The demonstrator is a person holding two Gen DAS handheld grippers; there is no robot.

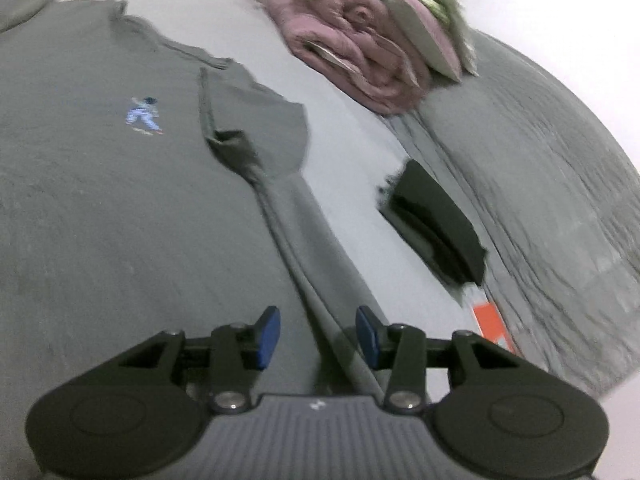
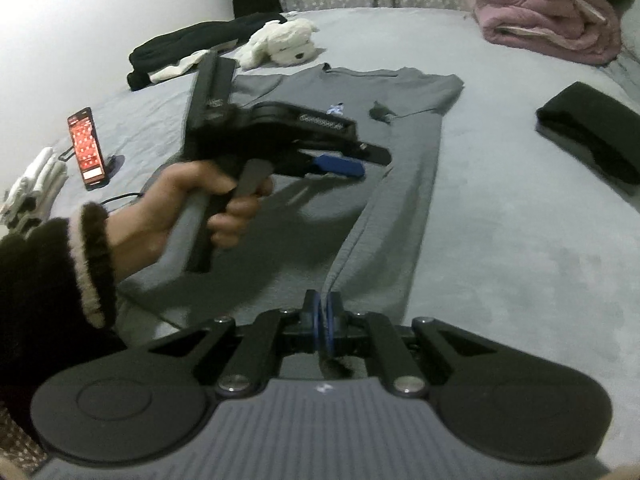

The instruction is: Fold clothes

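Two jaws over the grey bed: right clamped on the grey T-shirt, left apart.

The grey T-shirt runs off the left wrist view's left edge, its small chest print smeared beyond reading. In the right wrist view, the phone screen is illegible.

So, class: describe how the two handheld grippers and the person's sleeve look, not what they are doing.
Both the left gripper and the right gripper are black, with blue fingertip pads, round black side housings and a ribbed grey body bearing a small white mark. The sleeve is dark and fuzzy with a pale band at the cuff.
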